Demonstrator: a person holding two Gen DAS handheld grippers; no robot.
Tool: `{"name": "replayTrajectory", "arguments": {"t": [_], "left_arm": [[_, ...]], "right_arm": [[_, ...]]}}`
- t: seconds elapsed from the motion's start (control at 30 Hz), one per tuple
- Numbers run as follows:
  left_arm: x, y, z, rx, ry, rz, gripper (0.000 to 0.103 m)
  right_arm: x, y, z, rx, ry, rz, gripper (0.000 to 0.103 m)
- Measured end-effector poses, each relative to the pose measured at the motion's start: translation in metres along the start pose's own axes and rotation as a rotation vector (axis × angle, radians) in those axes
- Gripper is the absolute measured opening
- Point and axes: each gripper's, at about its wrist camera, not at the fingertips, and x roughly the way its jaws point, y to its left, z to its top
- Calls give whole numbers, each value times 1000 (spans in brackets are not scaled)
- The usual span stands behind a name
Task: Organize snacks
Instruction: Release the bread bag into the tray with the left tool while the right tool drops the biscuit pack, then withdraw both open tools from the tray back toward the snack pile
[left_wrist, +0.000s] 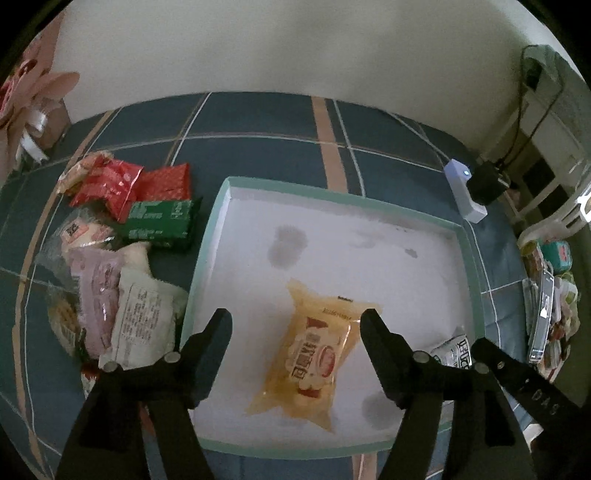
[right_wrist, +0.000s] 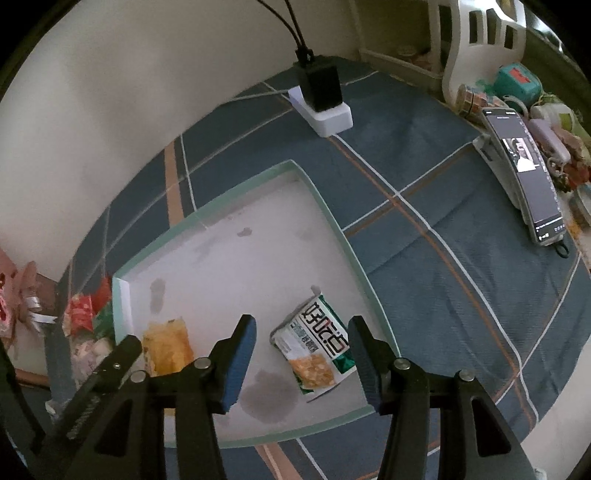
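A shallow white tray with a pale green rim (left_wrist: 207, 258) (right_wrist: 332, 221) lies on a blue checked cloth. My left gripper (left_wrist: 297, 321) hangs open over a yellow snack packet (left_wrist: 314, 354) (right_wrist: 168, 345) that lies flat on the tray floor. My right gripper (right_wrist: 302, 325) is open too, its blue pads on either side of a green-and-white packet (right_wrist: 317, 350) (left_wrist: 454, 350) resting in the tray's near right corner. Left of the tray sits a pile of loose snacks: red packets (left_wrist: 110, 184), a green one (left_wrist: 162, 221), and a white one (left_wrist: 144, 321).
A white power strip with a black adapter (left_wrist: 465, 192) (right_wrist: 325, 103) stands behind the tray by the wall. At the right a phone on a stand (right_wrist: 528, 177) leans beside small clutter (left_wrist: 550, 295). Pink flowers (left_wrist: 29, 92) are at the far left.
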Motion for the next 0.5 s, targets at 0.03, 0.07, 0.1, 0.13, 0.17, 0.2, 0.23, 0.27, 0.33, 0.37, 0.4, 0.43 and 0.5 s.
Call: {"name": "replayTrajectory", "arguments": {"t": [0.03, 0.07, 0.1, 0.13, 0.17, 0.2, 0.23, 0.27, 0.33, 0.37, 0.4, 0.43, 0.5], "left_arm": [[0, 1, 1, -7, 13, 16, 73], [1, 4, 1, -16, 29, 43, 74], [1, 7, 0, -25, 40, 72, 78], [-1, 10, 0, -33, 42, 91, 85], [-2, 13, 0, -40, 43, 104, 87], [-4, 16, 0, -46, 44, 123, 87], [-5, 18, 0, -48, 46, 141, 88], [-7, 20, -1, -48, 46, 161, 88], [-9, 25, 0, -46, 46, 203, 95], [-10, 28, 0, -44, 45, 224, 97], [-11, 31, -1, -43, 41, 248, 98], [-13, 34, -1, -41, 36, 269, 98], [-16, 40, -1, -40, 27, 300, 98]], "right_arm": [[2, 1, -1, -10, 10, -12, 61], [3, 3, -1, -19, 20, -25, 63], [4, 5, -1, -28, 26, -37, 68], [4, 8, -2, -44, 32, -55, 72], [4, 10, -3, -58, 38, -67, 73], [4, 12, -4, -68, 42, -76, 78], [4, 14, -5, -78, 48, -85, 82], [3, 17, -6, -92, 53, -94, 83], [2, 23, -9, -116, 63, -104, 84], [2, 26, -10, -125, 65, -104, 85], [1, 28, -11, -131, 66, -103, 88], [-1, 31, -13, -142, 65, -101, 93], [-5, 38, -16, -162, 58, -90, 100]]}}
